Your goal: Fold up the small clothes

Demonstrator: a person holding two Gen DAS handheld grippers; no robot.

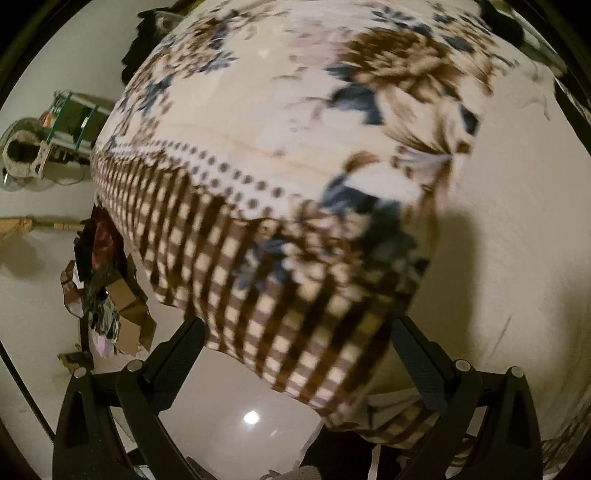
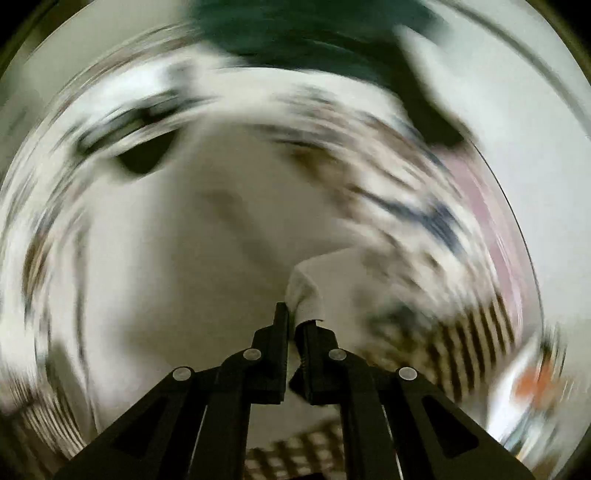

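A white garment (image 1: 517, 221) lies spread on a bed covered by a floral and brown-checked sheet (image 1: 258, 155). In the left wrist view my left gripper (image 1: 295, 343) is open and empty, its jaws wide apart over the bed's corner, beside the garment's edge. In the right wrist view my right gripper (image 2: 295, 325) is shut on a fold of the white garment (image 2: 304, 295). That view is heavily blurred by motion; the white cloth (image 2: 166, 258) spreads ahead of the fingers.
A pale floor (image 1: 229, 398) lies below the bed corner. A pile of cardboard and clothes (image 1: 110, 295) sits at the left. A fan (image 1: 22, 151) and a shelf (image 1: 70, 118) stand farther off. A dark green shape (image 2: 295, 33) is at the top of the right view.
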